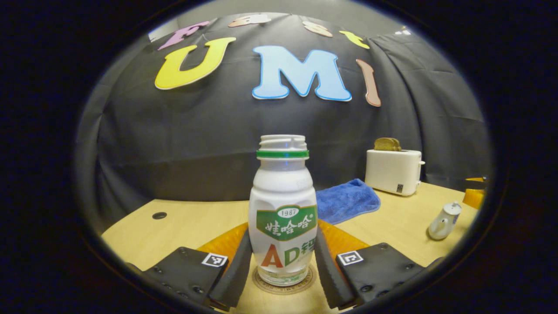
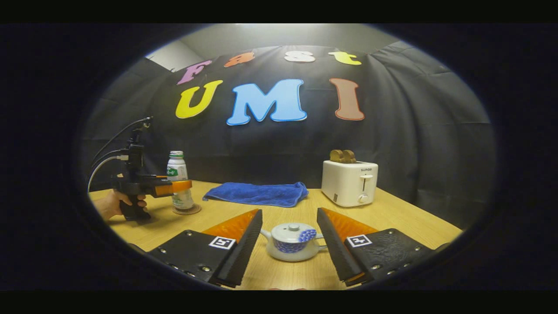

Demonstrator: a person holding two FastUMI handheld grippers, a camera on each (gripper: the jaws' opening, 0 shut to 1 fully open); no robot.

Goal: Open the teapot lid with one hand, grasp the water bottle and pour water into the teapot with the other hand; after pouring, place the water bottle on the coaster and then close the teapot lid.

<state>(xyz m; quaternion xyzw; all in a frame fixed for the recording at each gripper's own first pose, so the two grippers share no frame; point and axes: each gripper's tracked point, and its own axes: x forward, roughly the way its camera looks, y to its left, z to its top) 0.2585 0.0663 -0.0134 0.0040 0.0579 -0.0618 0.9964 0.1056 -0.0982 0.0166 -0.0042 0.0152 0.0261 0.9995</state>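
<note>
My left gripper clasps the water bottle on its coaster (uncapped); my right gripper, spread wide, flanks the lidded teapot.

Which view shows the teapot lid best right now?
The right gripper view: the teapot lid sits close and centred between that hand-held gripper's open fingers, on the pot. The left gripper view shows the teapot small, far right.

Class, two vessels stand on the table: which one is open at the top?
The bottle between the left tongs: its threaded neck has no cap. The teapot has its lid on.
</note>
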